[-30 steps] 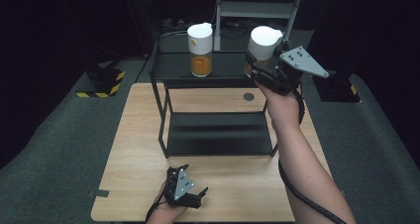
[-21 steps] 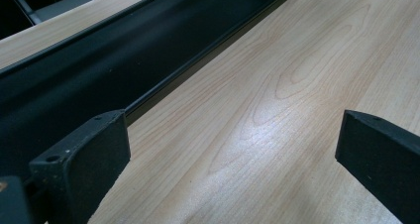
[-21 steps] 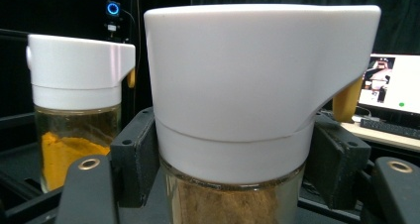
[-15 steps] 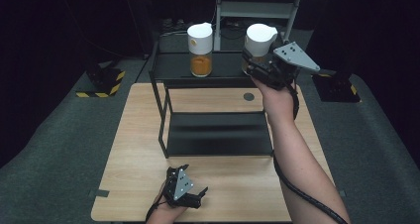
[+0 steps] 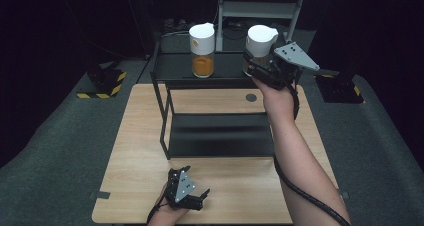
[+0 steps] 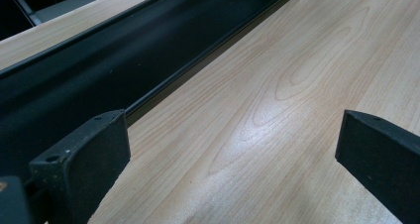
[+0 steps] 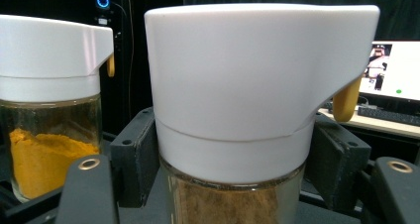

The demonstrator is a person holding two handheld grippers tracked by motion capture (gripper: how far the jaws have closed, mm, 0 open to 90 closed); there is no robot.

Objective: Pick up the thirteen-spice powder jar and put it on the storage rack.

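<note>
Black jaws of right gripper (image 7: 233,184) clamp glass spice jar w/ white plastic lid and brown powder (image 7: 237,115), one jaw each side of jar just below lid. Jar upright at right end of black metal rack's (image 5: 172,73) top shelf. Second glass jar w/ orange powder (image 5: 202,51) stands to its left, apart. Left gripper (image 5: 192,198) rests on light wood table (image 5: 135,146) near front edge, jaws wide, nothing between.

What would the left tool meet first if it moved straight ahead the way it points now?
Probably the low black shelf of the rack: the left tool, jaws open above the bare wooden table, points toward its front edge. Depth is uncertain.
</note>
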